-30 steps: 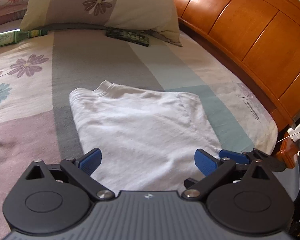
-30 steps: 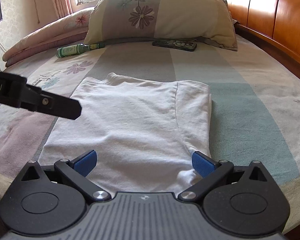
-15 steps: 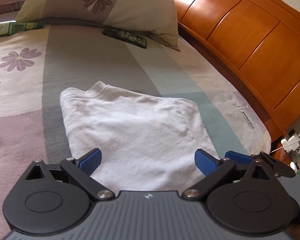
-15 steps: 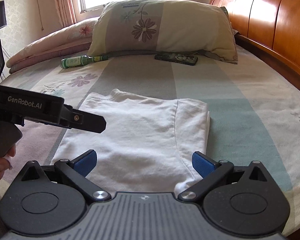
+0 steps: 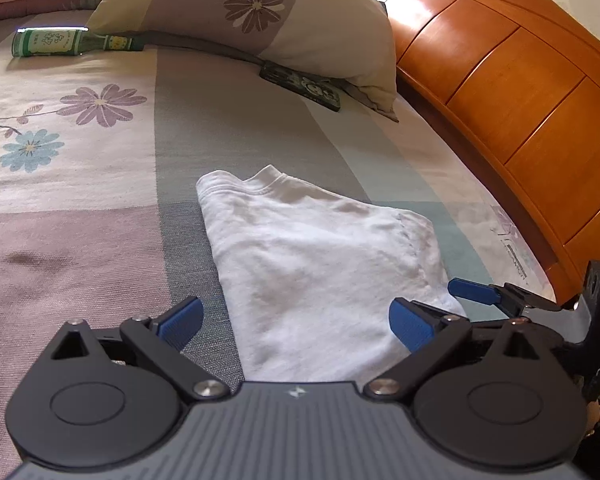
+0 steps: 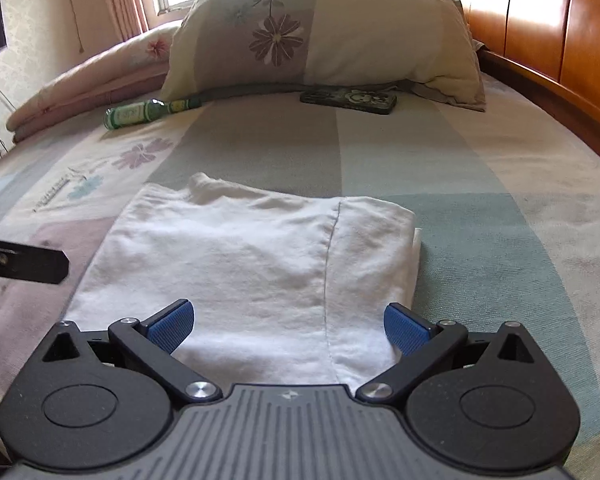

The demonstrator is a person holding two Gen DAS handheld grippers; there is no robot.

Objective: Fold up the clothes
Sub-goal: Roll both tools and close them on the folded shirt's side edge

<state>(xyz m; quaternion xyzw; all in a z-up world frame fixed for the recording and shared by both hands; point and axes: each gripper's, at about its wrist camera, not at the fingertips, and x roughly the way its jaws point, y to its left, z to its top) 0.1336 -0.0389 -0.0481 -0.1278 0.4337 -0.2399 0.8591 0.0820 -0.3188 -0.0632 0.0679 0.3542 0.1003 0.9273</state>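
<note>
1. Hovering at the near-left hem, the left gripper is holding its jaws wide and empty, with only bedsheet lying under its left finger.
2. Lying flat on the bed, the white T-shirt is stretching its long axis straight away from both grippers, its collar pointing toward the pillow.
3. Waiting over the near-right hem, the right gripper is also gaping wide and empty; both look equally near, so each is probably taking its own corner.
</note>
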